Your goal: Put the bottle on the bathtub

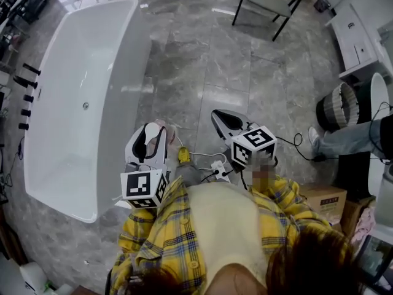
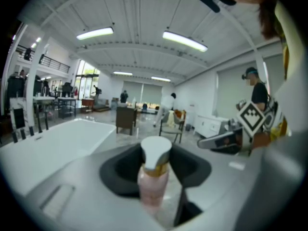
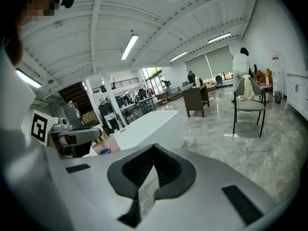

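A pink bottle [image 2: 153, 179] with a white cap and a gold collar stands upright between the jaws of my left gripper [image 2: 155, 163], which is shut on it. In the head view the left gripper [image 1: 150, 141] holds the bottle [image 1: 167, 131] over the floor, just right of the long white bathtub [image 1: 92, 54]. The bathtub [image 2: 53, 143] lies ahead and to the left in the left gripper view. My right gripper [image 1: 226, 123] hovers beside the left one, shut with nothing in it [image 3: 150, 173]. From the right gripper view the bottle [image 3: 107, 147] shows at the left, with the bathtub [image 3: 149, 124] behind it.
A white power strip [image 1: 216, 167] with cables lies on the marble floor below the grippers. A dark-framed chair [image 1: 265, 0] stands at the back. White cabinets [image 1: 359, 32], a striped round basket [image 1: 338, 106], a bystander's leg [image 1: 344, 141] and a cardboard box [image 1: 326, 198] are at the right. Black tap fittings [image 1: 26, 82] flank the tub.
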Demonstrator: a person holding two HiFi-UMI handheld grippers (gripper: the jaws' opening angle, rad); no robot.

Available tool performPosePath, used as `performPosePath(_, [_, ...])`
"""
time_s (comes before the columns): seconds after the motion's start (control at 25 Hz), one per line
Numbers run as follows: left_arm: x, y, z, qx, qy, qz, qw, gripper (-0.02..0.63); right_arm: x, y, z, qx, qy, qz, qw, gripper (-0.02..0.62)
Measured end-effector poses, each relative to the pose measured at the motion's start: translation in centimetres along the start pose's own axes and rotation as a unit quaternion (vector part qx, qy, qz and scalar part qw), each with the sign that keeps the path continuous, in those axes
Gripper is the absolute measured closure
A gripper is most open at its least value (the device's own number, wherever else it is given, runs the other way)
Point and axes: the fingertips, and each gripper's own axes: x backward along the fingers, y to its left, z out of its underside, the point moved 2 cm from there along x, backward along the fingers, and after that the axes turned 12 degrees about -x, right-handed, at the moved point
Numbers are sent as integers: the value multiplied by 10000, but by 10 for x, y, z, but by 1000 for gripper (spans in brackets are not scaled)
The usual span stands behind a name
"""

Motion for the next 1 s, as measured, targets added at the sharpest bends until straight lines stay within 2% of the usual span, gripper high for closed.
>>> performPosePath(0.4, [-22, 65, 1, 133, 25, -91, 9999, 426, -69, 18, -33, 177, 131, -50, 9997, 583])
performPosePath(0.64, [-23, 94, -1, 30, 71, -266, 9996, 426, -90, 27, -51, 250, 33, -116, 9996, 583])
performPosePath(1.0, [-38, 101, -5, 156, 119, -479, 9987, 426, -114, 19, -63, 305, 168, -295, 9990, 583])
